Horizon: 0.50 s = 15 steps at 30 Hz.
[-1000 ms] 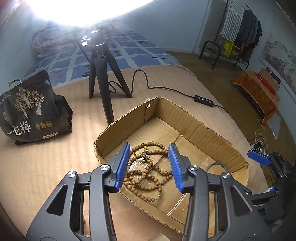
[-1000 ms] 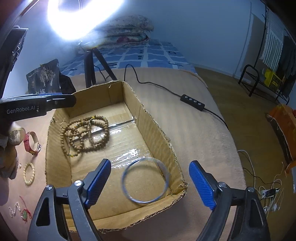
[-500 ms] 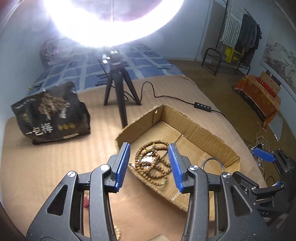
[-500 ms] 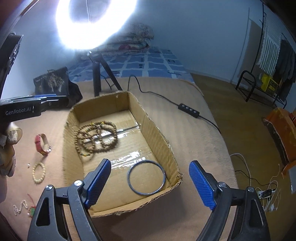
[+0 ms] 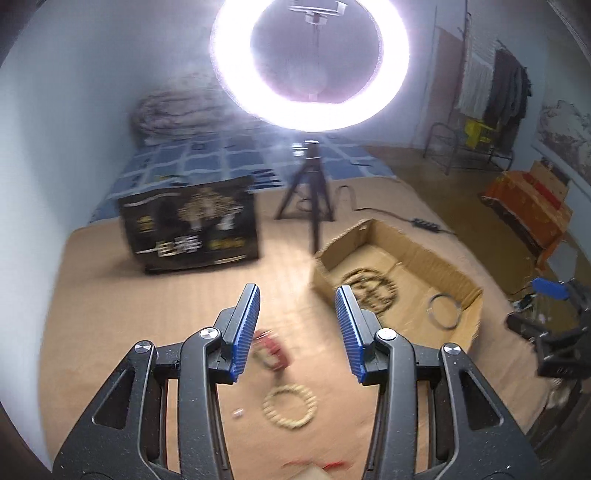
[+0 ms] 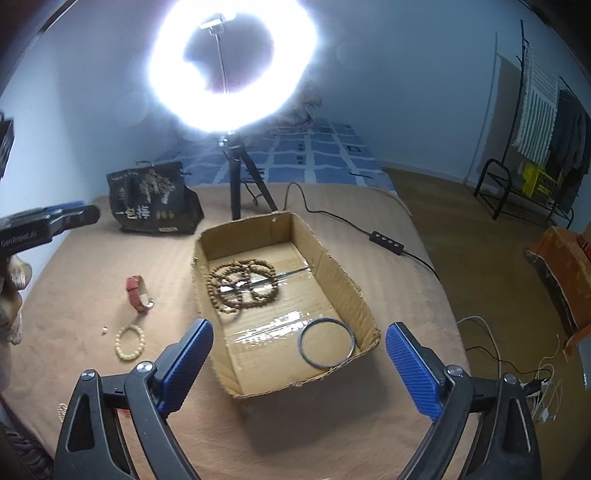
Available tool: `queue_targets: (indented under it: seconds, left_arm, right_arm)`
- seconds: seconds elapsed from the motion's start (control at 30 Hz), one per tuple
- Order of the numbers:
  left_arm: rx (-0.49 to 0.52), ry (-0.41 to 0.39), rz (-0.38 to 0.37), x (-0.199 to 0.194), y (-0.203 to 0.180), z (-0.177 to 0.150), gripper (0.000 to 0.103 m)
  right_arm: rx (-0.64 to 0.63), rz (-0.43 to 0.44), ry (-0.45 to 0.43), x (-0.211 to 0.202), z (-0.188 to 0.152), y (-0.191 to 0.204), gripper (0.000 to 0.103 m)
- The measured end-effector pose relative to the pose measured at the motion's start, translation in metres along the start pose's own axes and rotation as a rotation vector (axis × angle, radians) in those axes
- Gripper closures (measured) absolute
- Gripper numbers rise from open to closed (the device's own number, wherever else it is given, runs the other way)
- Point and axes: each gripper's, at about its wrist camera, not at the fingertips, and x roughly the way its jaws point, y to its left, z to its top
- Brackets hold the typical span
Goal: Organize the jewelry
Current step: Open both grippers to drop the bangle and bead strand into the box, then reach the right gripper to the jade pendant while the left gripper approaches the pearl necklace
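left tongs (image 5: 297, 325) apart and empty above the red watch (image 5: 270, 350); right tongs (image 6: 299, 363) apart and empty before the box (image 6: 334, 275). likely step: fetching the watch; next, lower and close.

Left wrist cam: looks fwd and down from left of cardboard box (image 5: 436, 258), box off to right, motion-blurred. Right wrist cam: higher, at box's near short end (image 6: 295, 384), facing lengthwise toward ring light (image 6: 232, 22). Shared: box, ring light (image 5: 310, 118), black bag (image 5: 192, 225) (image 6: 155, 203), pale bead bracelet (image 5: 290, 406) (image 6: 130, 341).
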Motion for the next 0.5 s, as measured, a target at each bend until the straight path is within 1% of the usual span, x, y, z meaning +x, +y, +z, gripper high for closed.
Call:
queue_targets:
  seconds: [0.03, 0.13, 0.2, 0.27, 0.4, 0.5]
  left_arm:
    - [-0.012, -0.003, 0.017, -0.008, 0.009, -0.005, 0.060]
    - [-0.047, 0.010, 0.029, -0.025, 0.031, -0.021, 0.060]
    - [-0.054, 0.016, 0.040, -0.036, 0.042, -0.035, 0.060]
    - [-0.049, 0.019, 0.054, -0.046, 0.050, -0.050, 0.060]
    - [-0.052, 0.061, 0.051, -0.060, 0.066, -0.088, 0.060]
    - [-0.068, 0.088, 0.038, -0.068, 0.075, -0.111, 0.060]
  right_arm:
    - [-0.006, 0.007, 0.000, -0.003, -0.001, 0.003, 0.007]
    - [-0.043, 0.024, -0.011, -0.013, -0.006, 0.016, 0.007]
    - [-0.061, 0.031, -0.015, -0.016, -0.009, 0.025, 0.008]
    - [-0.073, 0.053, -0.016, -0.019, -0.012, 0.035, 0.011]
    - [-0.076, 0.096, -0.009, -0.020, -0.018, 0.051, 0.012]
    - [-0.103, 0.094, -0.022, -0.020, -0.023, 0.066, 0.012]
